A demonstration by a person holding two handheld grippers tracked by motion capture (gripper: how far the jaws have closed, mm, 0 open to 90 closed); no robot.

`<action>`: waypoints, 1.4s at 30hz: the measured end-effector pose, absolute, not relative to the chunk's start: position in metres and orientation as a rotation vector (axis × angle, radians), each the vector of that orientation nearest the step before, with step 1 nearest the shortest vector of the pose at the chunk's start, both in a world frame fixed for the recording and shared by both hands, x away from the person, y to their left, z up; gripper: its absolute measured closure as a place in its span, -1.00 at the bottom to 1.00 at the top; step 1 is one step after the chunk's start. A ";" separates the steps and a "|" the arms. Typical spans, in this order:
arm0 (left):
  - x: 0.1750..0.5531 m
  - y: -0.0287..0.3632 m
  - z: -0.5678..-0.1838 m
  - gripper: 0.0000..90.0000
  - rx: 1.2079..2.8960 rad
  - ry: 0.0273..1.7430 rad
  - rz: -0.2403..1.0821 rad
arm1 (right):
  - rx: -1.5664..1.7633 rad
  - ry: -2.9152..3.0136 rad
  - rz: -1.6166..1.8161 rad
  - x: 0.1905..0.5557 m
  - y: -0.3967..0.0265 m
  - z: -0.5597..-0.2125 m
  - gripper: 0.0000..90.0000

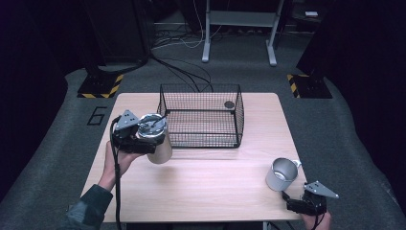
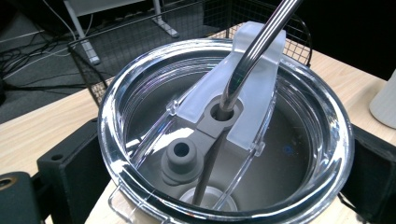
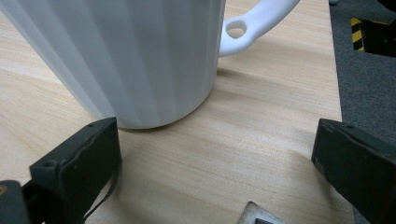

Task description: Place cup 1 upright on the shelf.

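Left gripper (image 1: pixel 143 136) clamps a steel tumbler (image 1: pixel 157 139) w/ clear lid (image 2: pixel 224 135) and metal straw (image 2: pixel 254 51), jaws pinching it on both sides just under the rim, at the table's (image 1: pixel 210 182) left-centre. The tumbler hangs just beside the front-left corner of the wire basket (image 1: pixel 201 115); its long axis runs near upright, tipped slightly, straw leaning toward the basket. Basket opening lies to the right of and beyond the jaws, so the carry looks likely to go up over the near wall, then down inside. A small dark disc (image 1: pixel 229 104) sits in the basket's far right corner. Right gripper (image 1: pixel 299 201) rests at the table's near right edge, jaws spread wide, white ribbed mug (image 3: pixel 126 56) just ahead of them, handle (image 3: pixel 252 23) pointing away; it is well apart from the basket, so the left hand is the nearer one
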State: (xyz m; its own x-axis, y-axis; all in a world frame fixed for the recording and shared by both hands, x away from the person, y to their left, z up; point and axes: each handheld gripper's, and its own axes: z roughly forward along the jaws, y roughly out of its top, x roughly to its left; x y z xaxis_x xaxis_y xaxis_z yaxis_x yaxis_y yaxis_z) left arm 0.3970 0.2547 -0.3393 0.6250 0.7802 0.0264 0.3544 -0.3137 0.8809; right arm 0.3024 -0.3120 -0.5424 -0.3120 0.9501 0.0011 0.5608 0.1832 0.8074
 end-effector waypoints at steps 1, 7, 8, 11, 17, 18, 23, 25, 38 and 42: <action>0.398 0.253 -0.338 -0.91 1.920 0.895 0.569 | 1.413 1.951 0.992 0.302 -0.312 -0.542 -0.98; 0.401 0.244 -0.330 -0.91 1.934 0.855 0.545 | 1.414 1.947 0.989 0.302 -0.312 -0.542 -0.98; 0.402 0.241 -0.327 -0.91 1.936 0.847 0.538 | 1.410 1.949 0.989 0.303 -0.312 -0.543 -0.98; 0.402 0.238 -0.325 -0.91 1.934 0.839 0.543 | 1.415 1.946 0.989 0.302 -0.312 -0.542 -0.98; 0.406 0.231 -0.319 -0.91 1.940 0.825 0.530 | 1.411 1.948 0.989 0.302 -0.312 -0.543 -0.98; 0.407 0.230 -0.318 -0.91 1.940 0.822 0.529 | 1.410 1.949 0.989 0.303 -0.312 -0.543 -0.98; 0.412 0.226 -0.312 -0.91 1.933 0.824 0.511 | 1.412 1.948 0.989 0.302 -0.312 -0.543 -0.98; 0.414 0.224 -0.309 -0.91 1.922 0.825 0.505 | 1.410 1.949 0.989 0.303 -0.312 -0.543 -0.98; 0.433 0.211 -0.287 -0.91 1.911 0.815 0.518 | 1.410 1.948 0.990 0.302 -0.312 -0.543 -0.97; 0.440 0.211 -0.282 -0.91 1.908 0.826 0.531 | 1.408 1.949 0.990 0.303 -0.313 -0.543 -0.97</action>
